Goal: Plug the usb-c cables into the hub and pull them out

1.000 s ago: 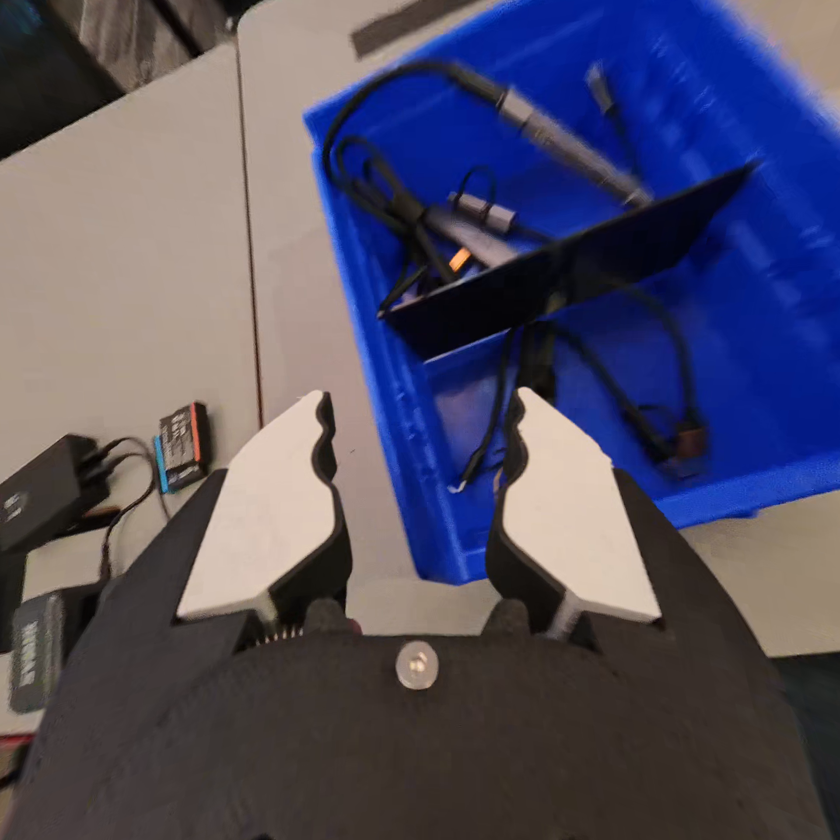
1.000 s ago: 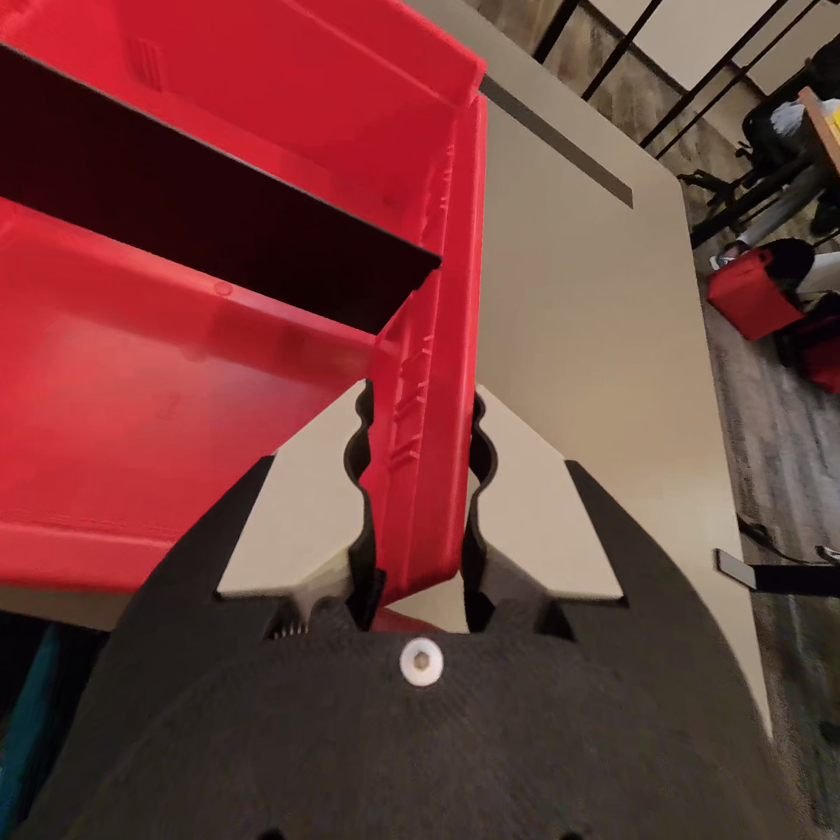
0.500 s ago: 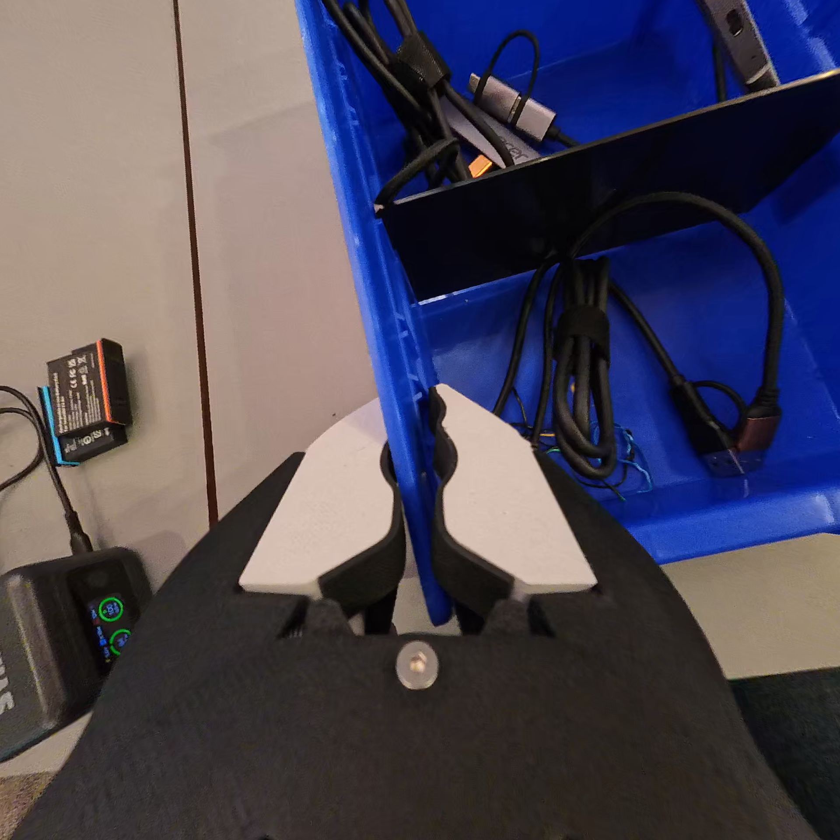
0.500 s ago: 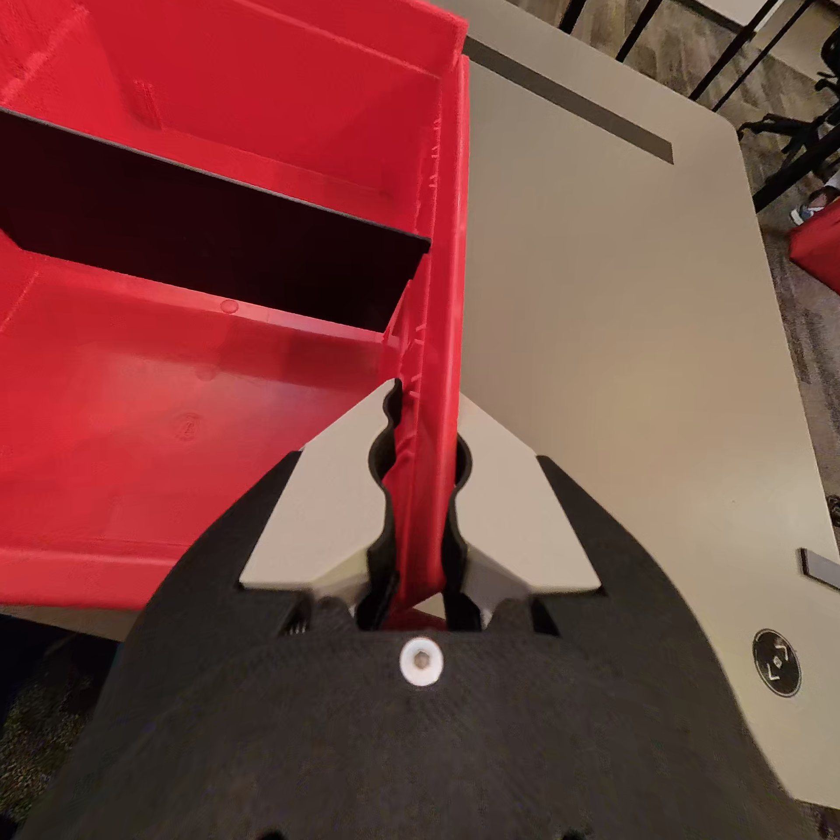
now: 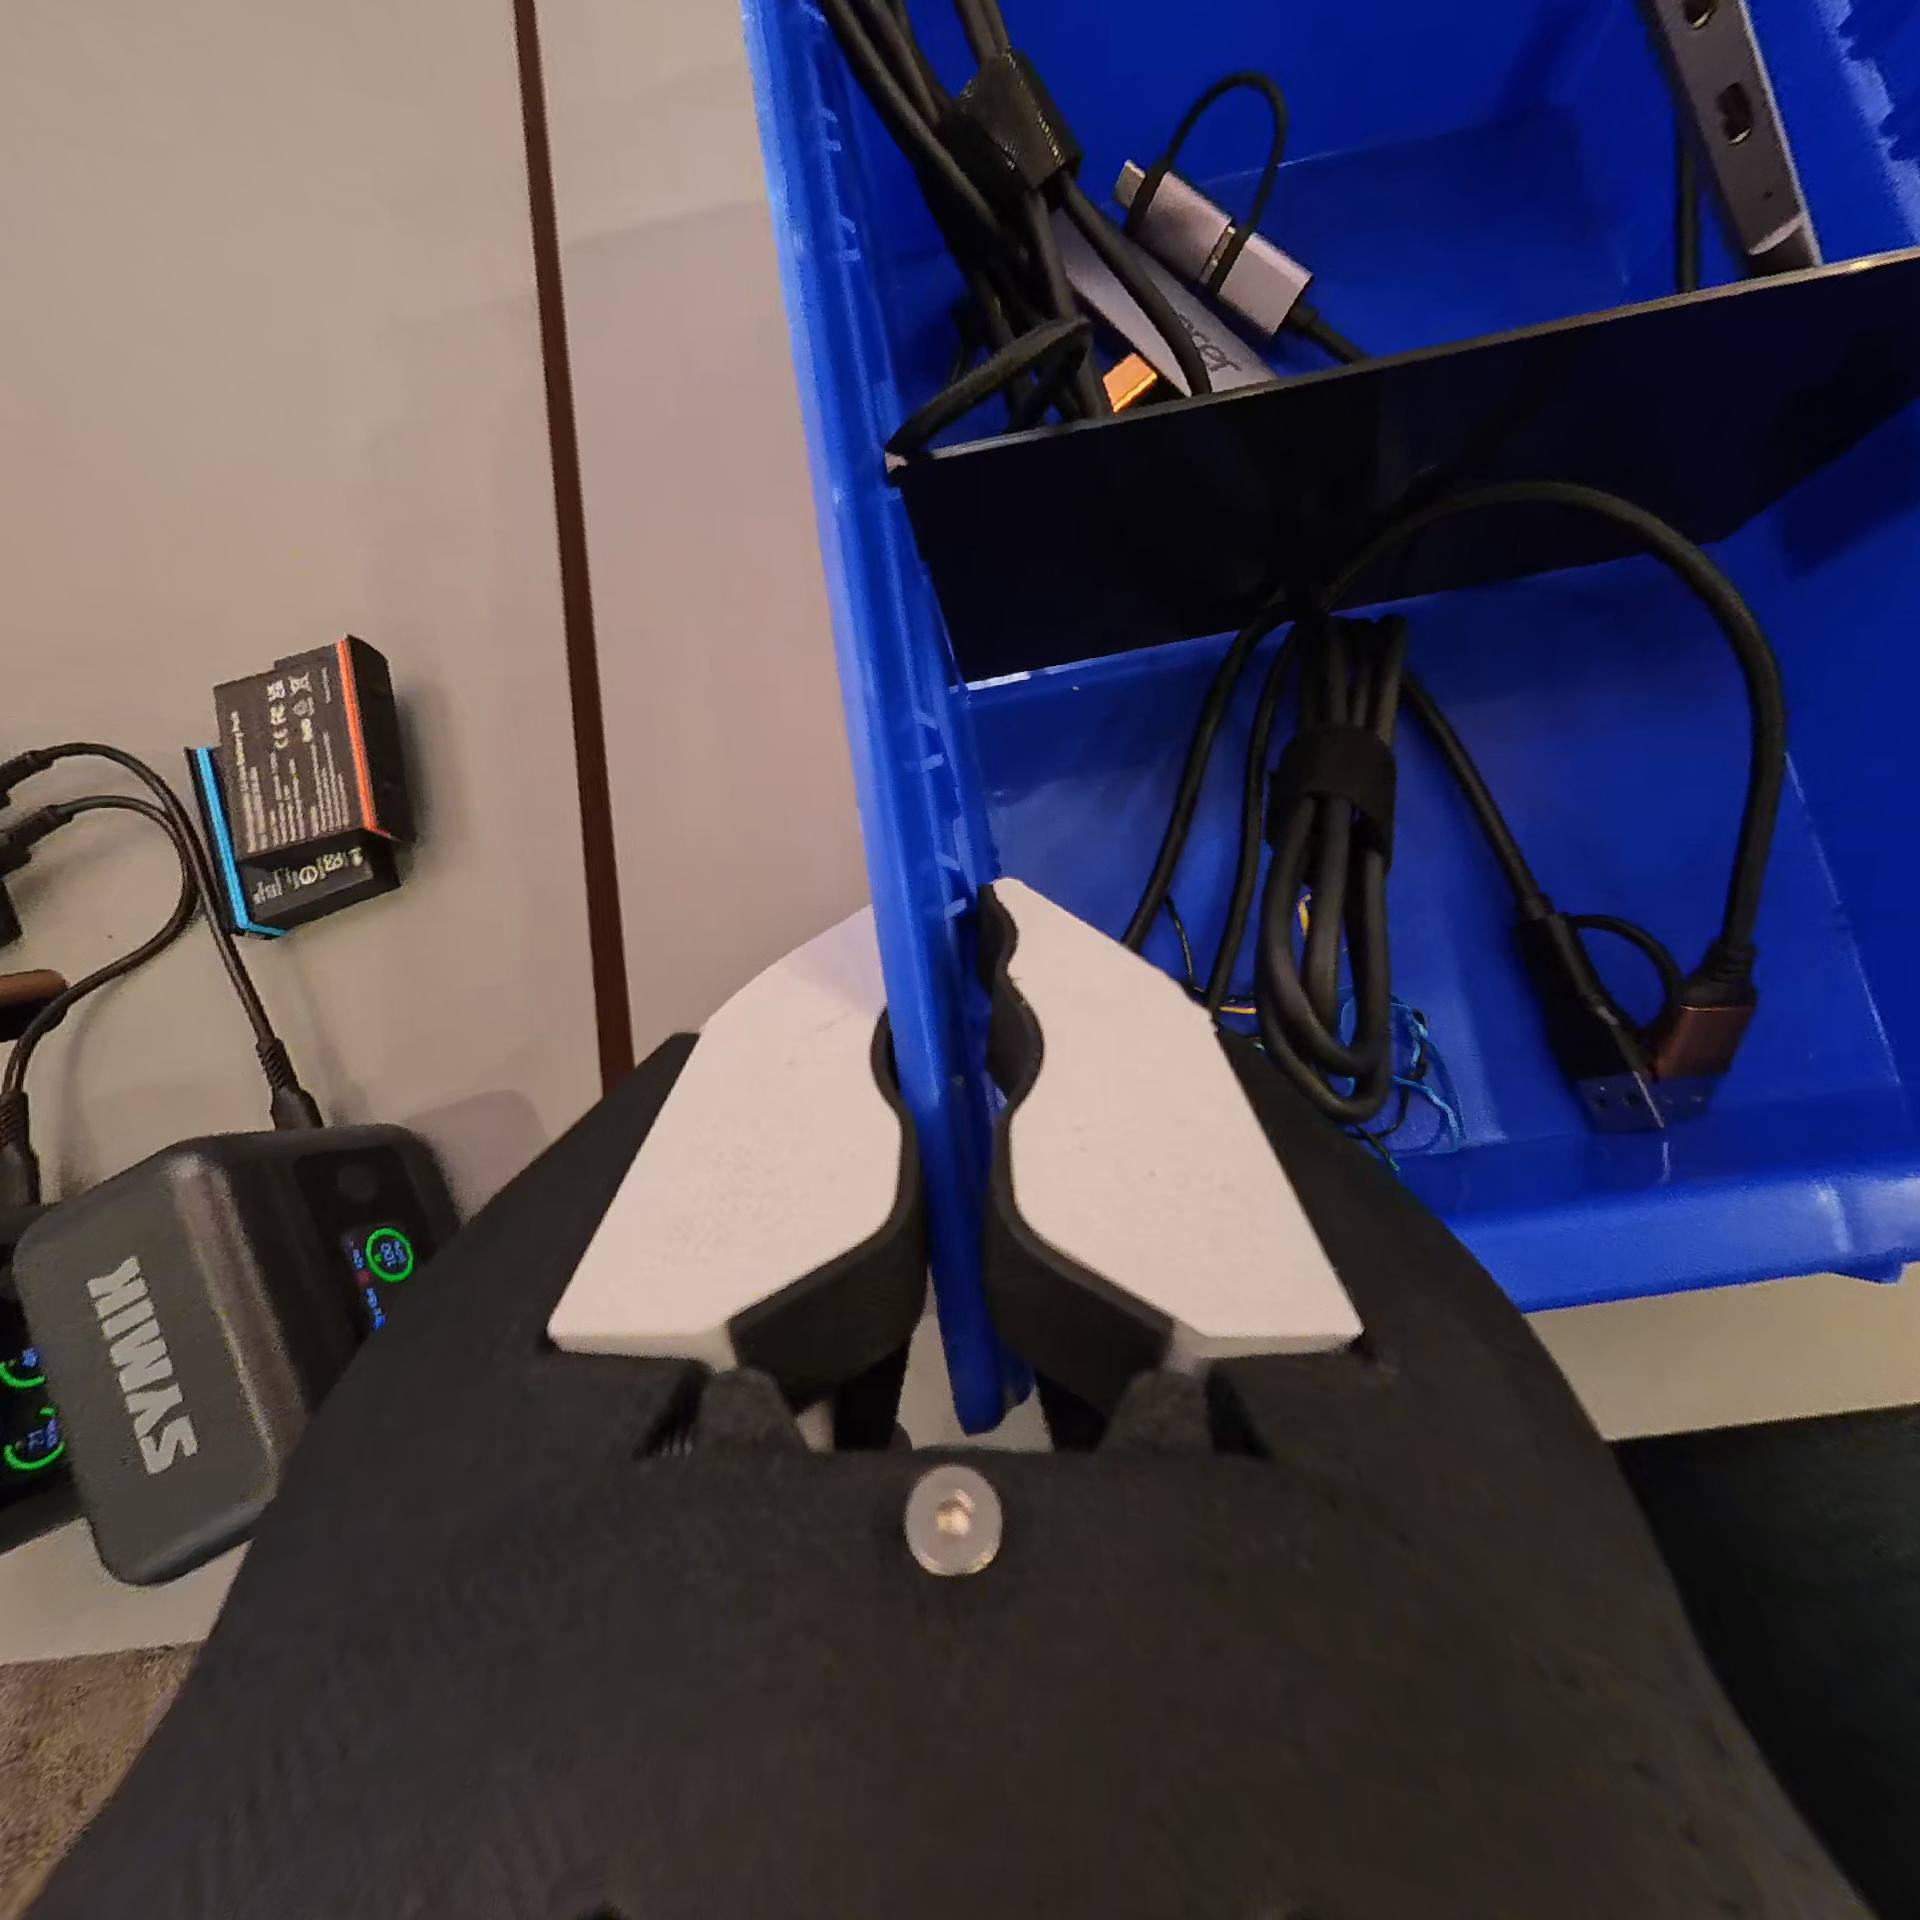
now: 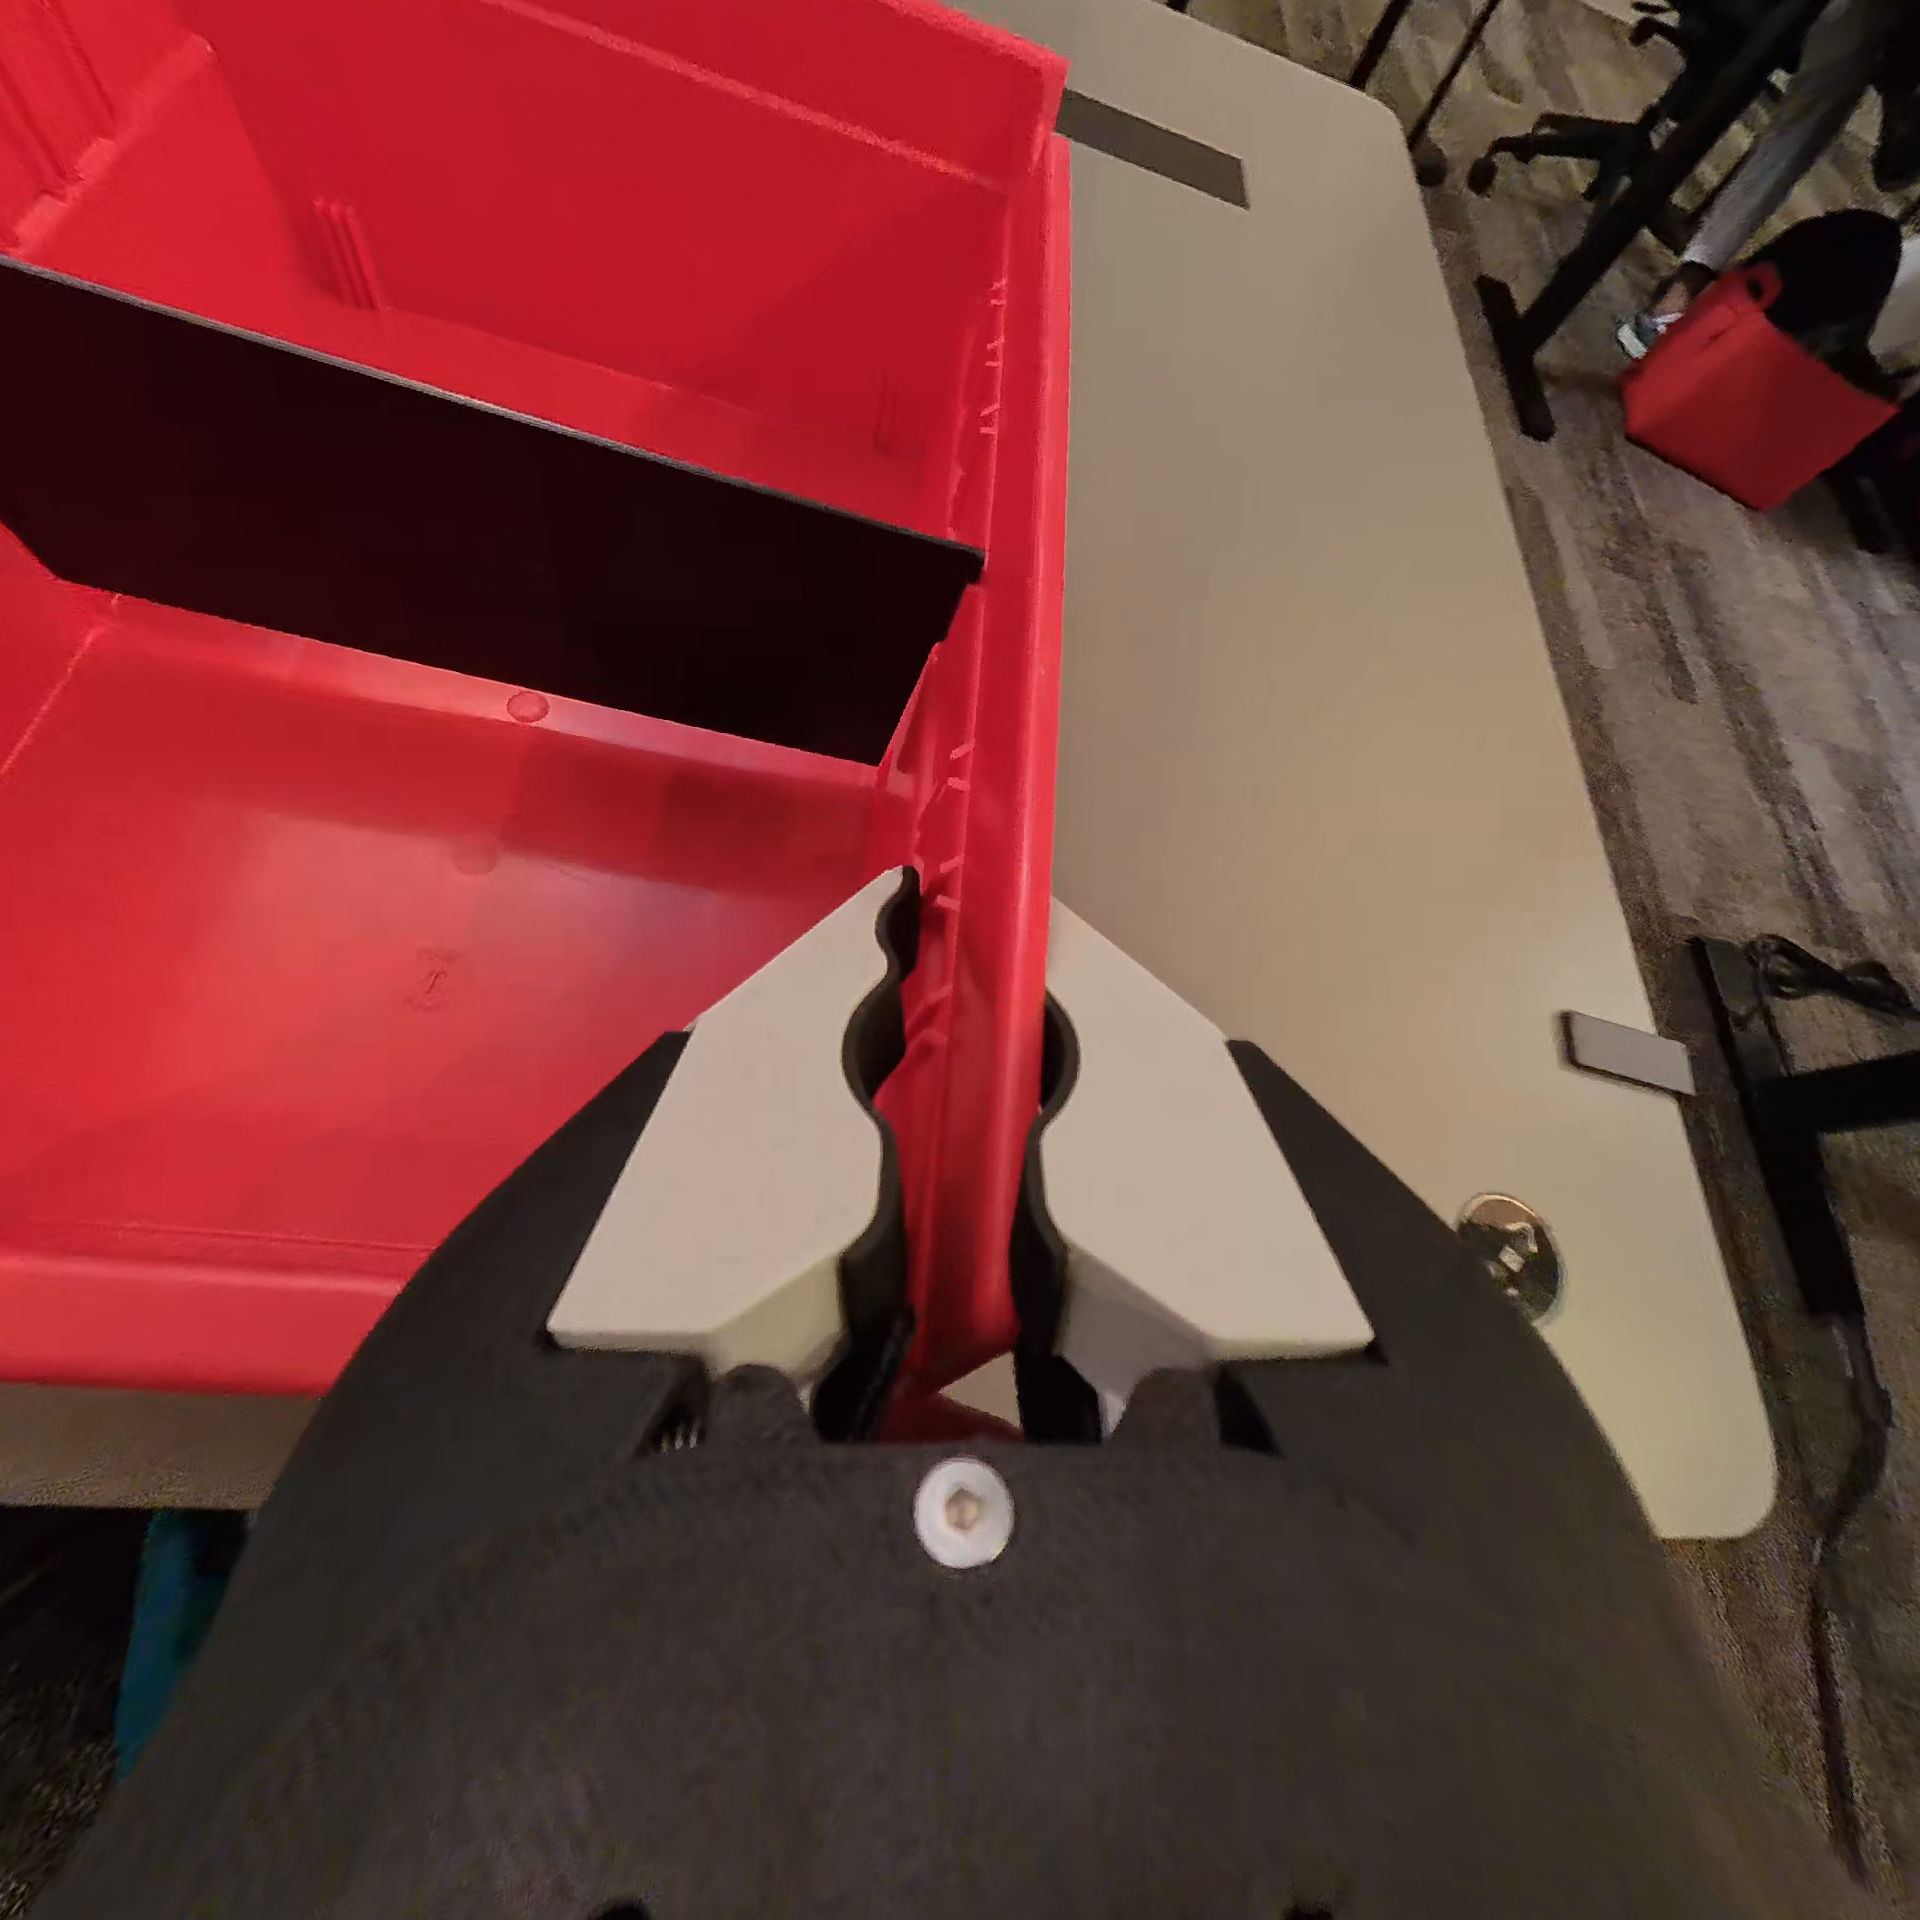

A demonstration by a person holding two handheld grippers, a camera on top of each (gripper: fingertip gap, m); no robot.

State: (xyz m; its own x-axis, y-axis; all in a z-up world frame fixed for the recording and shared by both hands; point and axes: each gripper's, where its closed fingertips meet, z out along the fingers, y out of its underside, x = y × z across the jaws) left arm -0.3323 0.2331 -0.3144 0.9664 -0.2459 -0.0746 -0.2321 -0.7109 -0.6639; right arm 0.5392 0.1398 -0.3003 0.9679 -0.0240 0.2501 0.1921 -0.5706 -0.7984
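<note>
My left gripper [image 5: 940, 935] is shut on the left wall of a blue bin [image 5: 894, 727], near its front corner. A black divider [image 5: 1403, 468] splits the bin. The near part holds a bundled black cable [image 5: 1325, 883] and a loose cable with brown and black plugs [image 5: 1704, 1029]. The far part holds a grey hub [image 5: 1216, 239], a second grey hub [image 5: 1735, 114] and more black cables [image 5: 987, 156]. My right gripper [image 6: 971, 925] is shut on the right wall of an empty red bin [image 6: 1013, 623] with its own black divider [image 6: 468, 520].
Left of the blue bin on the grey table [image 5: 260, 364] lie two camera batteries [image 5: 301, 790], a grey charger [image 5: 187, 1340] and black leads [image 5: 145, 831]. Right of the red bin the table [image 6: 1299, 623] runs to its edge, with floor, chairs and a red bag [image 6: 1756, 405] beyond. Tip to tip, the grippers are about 85 cm apart. My left gripper's tips are some 15 cm from the grey charger [image 5: 187, 1340].
My left gripper came down over the blue bin's left wall and shut on it. My right gripper closed from loosely straddling the red bin's right wall to gripping it.
</note>
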